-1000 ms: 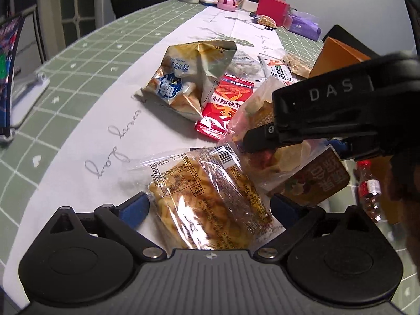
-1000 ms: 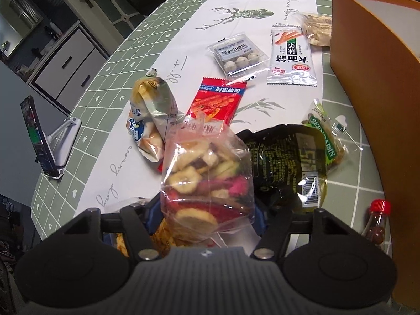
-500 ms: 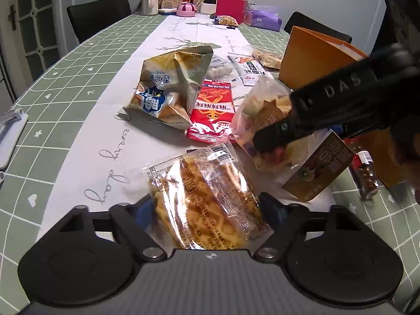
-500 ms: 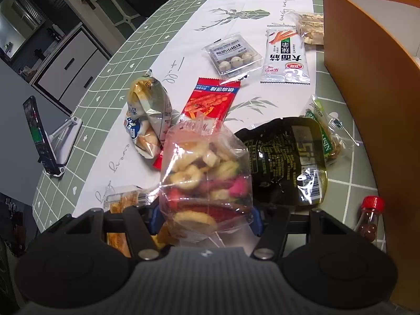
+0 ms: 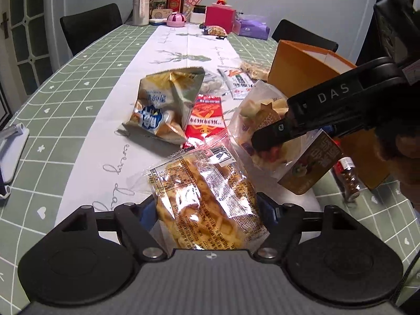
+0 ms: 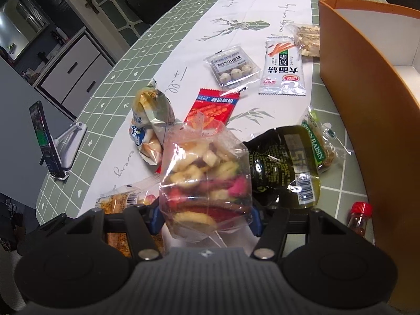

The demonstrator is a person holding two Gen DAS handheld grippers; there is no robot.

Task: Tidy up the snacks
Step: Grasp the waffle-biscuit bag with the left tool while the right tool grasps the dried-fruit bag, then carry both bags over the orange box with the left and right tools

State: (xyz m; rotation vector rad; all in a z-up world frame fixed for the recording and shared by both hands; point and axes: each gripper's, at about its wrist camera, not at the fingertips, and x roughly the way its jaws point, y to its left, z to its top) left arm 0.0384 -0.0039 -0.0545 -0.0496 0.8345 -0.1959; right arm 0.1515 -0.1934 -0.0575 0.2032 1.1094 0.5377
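My left gripper (image 5: 207,207) is shut on a clear waffle pack (image 5: 204,199) and holds it above the table's near end. My right gripper (image 6: 206,215) is shut on a clear bag of dried fruit chips (image 6: 206,181), lifted off the table; that bag (image 5: 262,120) and the right gripper's body show at the right of the left wrist view. An orange box (image 6: 372,110) stands open at the right. The waffle pack (image 6: 123,199) shows low left in the right wrist view.
On the white runner lie a gold chip bag (image 5: 165,107), a red packet (image 6: 212,107), a pack of white balls (image 6: 233,65), a white noodle packet (image 6: 282,71), a dark green bag (image 6: 286,168) and a raisin pack (image 6: 317,141). A red-capped bottle (image 6: 358,218) stands by the box. A phone stand (image 6: 52,141) is at left.
Both grippers have lifted higher with their packs. The left wrist view has swung up to show the far end of the table. The right gripper has drifted slightly toward the box.
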